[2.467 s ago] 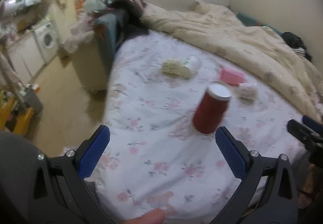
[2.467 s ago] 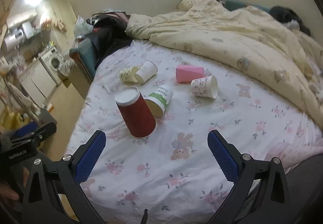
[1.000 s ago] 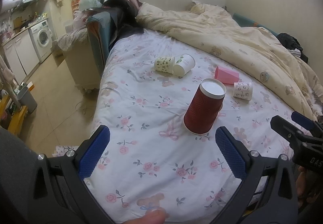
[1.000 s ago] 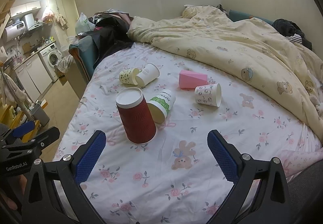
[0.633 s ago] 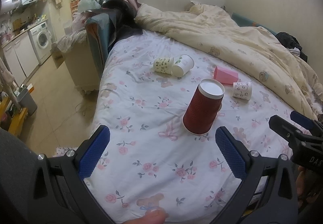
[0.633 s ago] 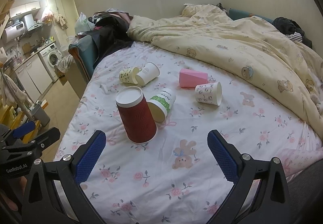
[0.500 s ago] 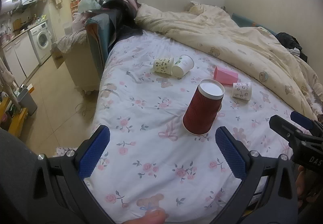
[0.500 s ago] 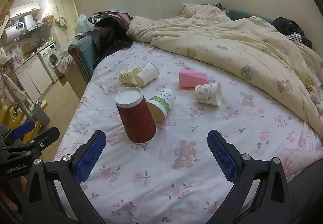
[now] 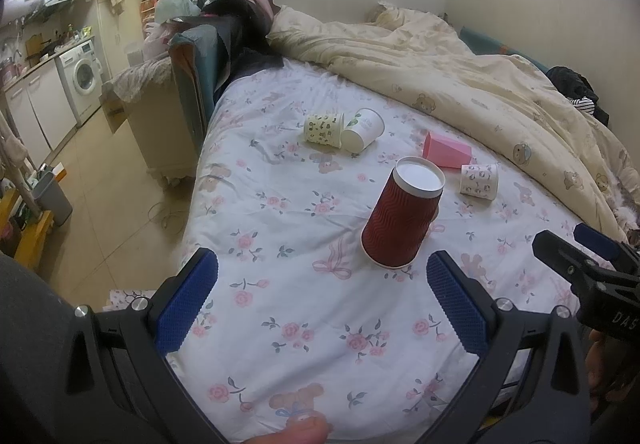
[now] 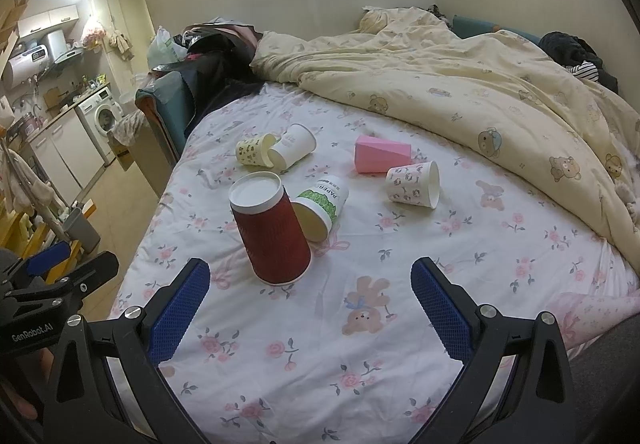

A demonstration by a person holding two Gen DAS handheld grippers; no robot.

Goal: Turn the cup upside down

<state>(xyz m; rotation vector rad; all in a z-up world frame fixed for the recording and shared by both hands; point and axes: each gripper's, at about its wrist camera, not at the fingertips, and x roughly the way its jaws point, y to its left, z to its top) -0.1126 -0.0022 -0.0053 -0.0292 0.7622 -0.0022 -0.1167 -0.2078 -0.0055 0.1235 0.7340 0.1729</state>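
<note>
A dark red ribbed paper cup point(image 9: 402, 218) stands upside down on the floral bed sheet, its white base up; it also shows in the right wrist view point(image 10: 270, 228). My left gripper point(image 9: 320, 300) is open and empty, held back from the cup, which sits just beyond its right finger. My right gripper point(image 10: 308, 308) is open and empty, the cup just beyond its left finger. Each gripper shows at the edge of the other's view.
Several paper cups lie on their sides: a green-print one point(image 10: 322, 204) against the red cup, a patterned one point(image 10: 414, 184), two more point(image 10: 276, 150) further back. A pink box point(image 10: 380, 154) lies near the cream duvet point(image 10: 460, 92). The bed's left edge point(image 9: 196, 180) drops to the floor.
Both grippers have drifted only slightly over the last second; the red cup stands where it was. 2.5 s ago the left view was blurred by motion.
</note>
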